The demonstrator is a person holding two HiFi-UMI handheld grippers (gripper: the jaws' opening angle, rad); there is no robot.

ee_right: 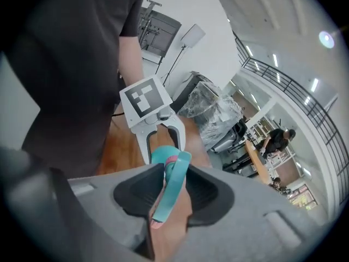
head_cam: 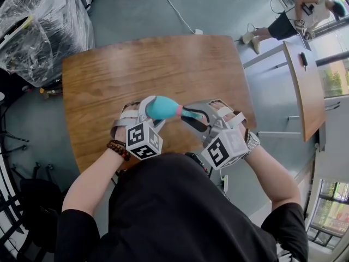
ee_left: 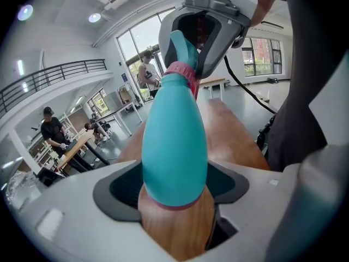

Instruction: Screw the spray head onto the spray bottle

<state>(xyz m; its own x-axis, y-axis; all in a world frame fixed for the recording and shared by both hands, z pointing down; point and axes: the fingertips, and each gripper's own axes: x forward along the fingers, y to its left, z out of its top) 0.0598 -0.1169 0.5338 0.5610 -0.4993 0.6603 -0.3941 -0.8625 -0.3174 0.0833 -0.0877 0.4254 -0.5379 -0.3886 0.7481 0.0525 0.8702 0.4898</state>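
A teal spray bottle lies roughly level above the wooden table, close to my body. My left gripper is shut on its wide body, base end between the pads. The teal spray head sits on the bottle's neck over a pink collar. My right gripper faces the left one and is shut on the spray head, whose trigger runs between the dark pads. Beyond it the right gripper view shows the bottle and the left gripper's white fingers.
A plastic-wrapped bundle stands off the table's far left corner. A second wooden table is to the right, with a person beyond it. A white cable runs across the grey floor. Other people work at distant benches.
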